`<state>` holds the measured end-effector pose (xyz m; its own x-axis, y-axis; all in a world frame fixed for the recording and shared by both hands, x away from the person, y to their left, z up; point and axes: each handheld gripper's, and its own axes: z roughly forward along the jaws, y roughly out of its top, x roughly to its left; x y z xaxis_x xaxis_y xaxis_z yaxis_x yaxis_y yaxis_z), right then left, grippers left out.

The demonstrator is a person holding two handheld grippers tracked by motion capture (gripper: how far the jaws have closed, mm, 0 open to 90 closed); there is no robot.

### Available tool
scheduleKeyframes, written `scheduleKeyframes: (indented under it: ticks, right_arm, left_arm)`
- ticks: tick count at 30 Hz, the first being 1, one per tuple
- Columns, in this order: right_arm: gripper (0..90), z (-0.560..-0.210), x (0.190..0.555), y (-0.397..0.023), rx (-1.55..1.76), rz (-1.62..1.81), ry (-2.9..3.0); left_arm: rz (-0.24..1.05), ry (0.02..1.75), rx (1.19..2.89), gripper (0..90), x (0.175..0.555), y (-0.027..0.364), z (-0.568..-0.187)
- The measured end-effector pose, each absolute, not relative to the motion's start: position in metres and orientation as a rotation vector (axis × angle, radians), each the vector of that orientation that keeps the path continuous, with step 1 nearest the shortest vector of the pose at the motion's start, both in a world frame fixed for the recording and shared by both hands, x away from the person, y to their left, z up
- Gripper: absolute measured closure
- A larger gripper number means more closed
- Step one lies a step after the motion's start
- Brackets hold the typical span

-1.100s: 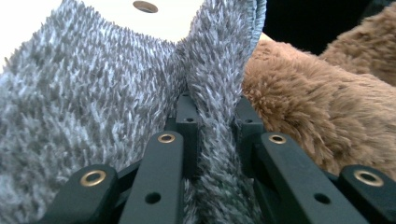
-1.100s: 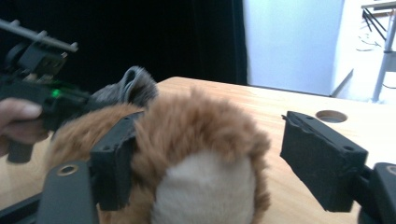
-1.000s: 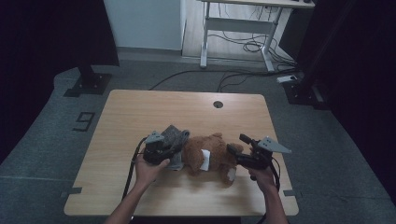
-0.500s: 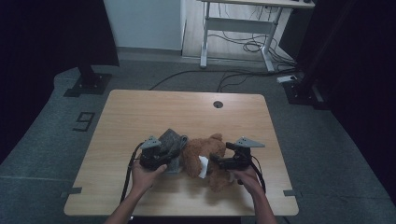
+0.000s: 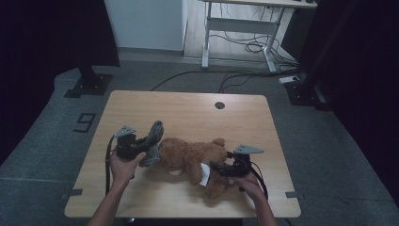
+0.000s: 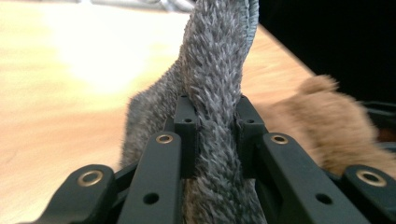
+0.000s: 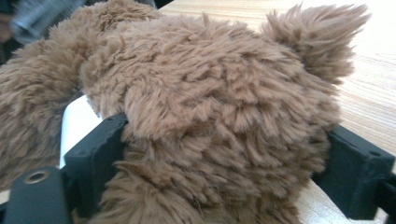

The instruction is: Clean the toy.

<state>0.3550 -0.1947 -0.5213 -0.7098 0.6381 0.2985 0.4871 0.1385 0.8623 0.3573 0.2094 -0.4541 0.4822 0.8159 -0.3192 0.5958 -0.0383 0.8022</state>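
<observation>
A brown teddy bear [image 5: 193, 157] lies on the wooden table [image 5: 188, 110], its fur also seen close up in the right gripper view [image 7: 210, 93]. My left gripper [image 5: 143, 149] is shut on a grey fuzzy cloth [image 5: 154, 136] just left of the bear. The cloth rises between the jaws [image 6: 215, 70], with the bear [image 6: 327, 126] behind to the right. My right gripper [image 5: 217, 168] stands wide around a plump part of the bear. Its jaws have just been closing and both pads [image 7: 95, 149] press into the fur. A white tag [image 7: 77, 121] shows beside the left jaw.
A round cable hole [image 5: 219, 105] sits near the table's far edge. Beyond the table are a white desk frame [image 5: 235, 28], floor cables [image 5: 244, 75] and black stand bases [image 5: 89, 84]. The person's forearms come in at the near edge.
My left gripper has pulled the grey cloth leftward, away from the bear. My right gripper came down and in from the right onto the bear's near side.
</observation>
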Motion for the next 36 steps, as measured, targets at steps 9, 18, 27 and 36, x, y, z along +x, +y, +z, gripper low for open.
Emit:
scheduleKeyframes:
  ticks: [9, 18, 27, 36]
  right_arm:
    - [36.2, -0.521, 0.346, -0.189, 1.082, 1.622, 2.314]
    - [50.8, -0.498, 0.339, -0.176, 0.826, 1.656, 2.177]
    - [53.2, -0.485, 0.361, -0.156, 0.632, 1.533, 2.098]
    - [54.3, -0.510, 0.355, -0.174, 0.664, 1.460, 2.139]
  left_arm:
    - [0.020, 1.280, 1.737, 76.8, 0.358, 0.200, -0.499]
    - [-0.046, 1.222, 1.608, 77.0, 0.363, 0.193, -0.483]
    - [-0.114, 1.069, 1.607, 76.7, 0.381, 0.147, -0.468]
    - [0.055, 1.077, 1.700, 76.2, 0.375, 0.139, -0.457]
